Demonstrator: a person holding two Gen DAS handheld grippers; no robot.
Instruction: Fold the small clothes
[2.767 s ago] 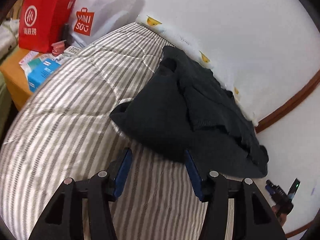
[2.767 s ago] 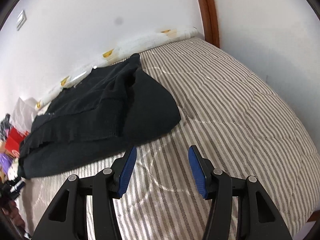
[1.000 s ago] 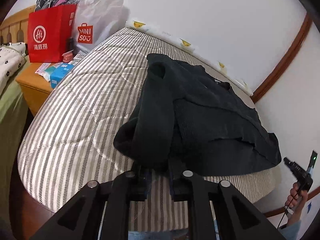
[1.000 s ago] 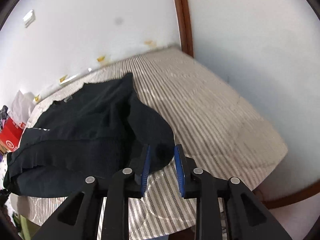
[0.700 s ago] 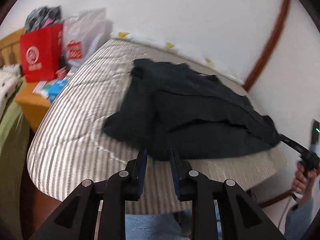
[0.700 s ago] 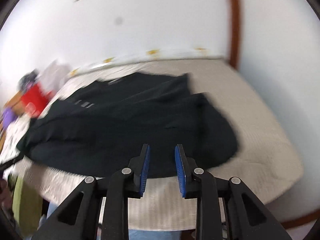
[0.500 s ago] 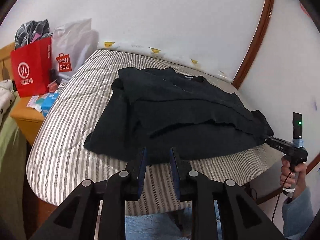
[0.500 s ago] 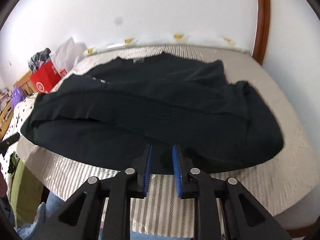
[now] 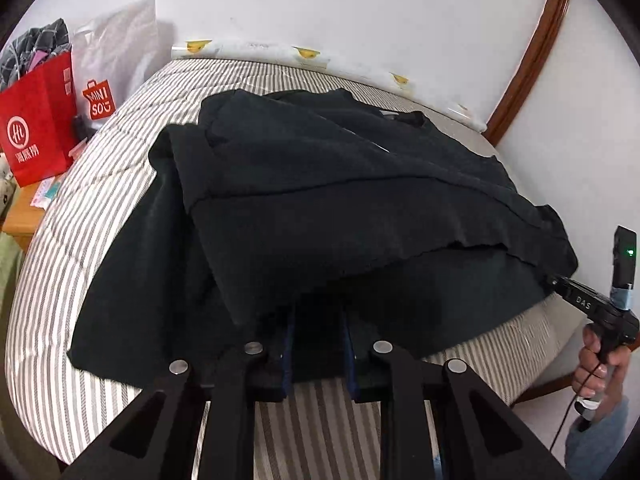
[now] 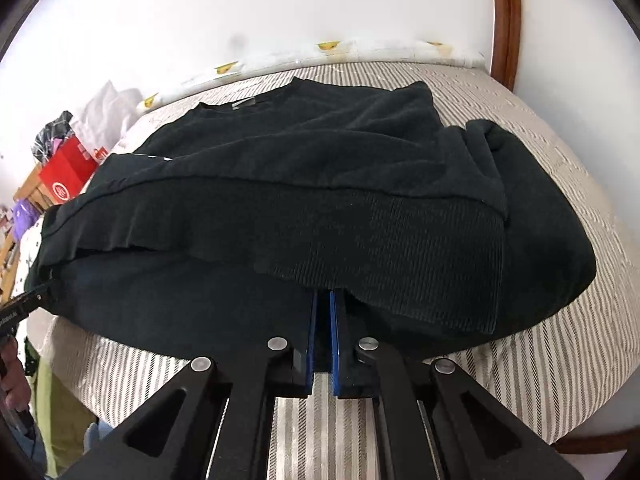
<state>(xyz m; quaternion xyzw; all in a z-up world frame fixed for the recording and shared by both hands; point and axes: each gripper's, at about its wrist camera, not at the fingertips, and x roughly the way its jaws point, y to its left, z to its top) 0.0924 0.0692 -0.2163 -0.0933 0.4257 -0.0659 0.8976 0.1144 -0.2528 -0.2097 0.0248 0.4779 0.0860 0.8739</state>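
A black sweater [image 9: 328, 200] lies spread across a grey-and-white striped bed [image 9: 92, 208], partly folded over itself. My left gripper [image 9: 318, 320] is shut on its near hem, fingertips hidden under the cloth. In the right wrist view the same sweater [image 10: 320, 184] fills the bed [image 10: 580, 352], and my right gripper [image 10: 323, 308] is shut on the near hem, its blue pads almost touching. The right gripper [image 9: 576, 296] shows at the right edge of the left wrist view, held at the sweater's corner.
A red paper bag [image 9: 36, 120] and a white Miniso bag [image 9: 108, 72] stand on a wooden bedside table at the left. A white wall and a rolled white sheet [image 9: 320, 58] run behind the bed. A brown wooden trim [image 9: 532, 52] stands at the right.
Both grippers shut on the sweater's near hem and pulled it flatter and wider across the bed. The views now sit lower and closer to the cloth.
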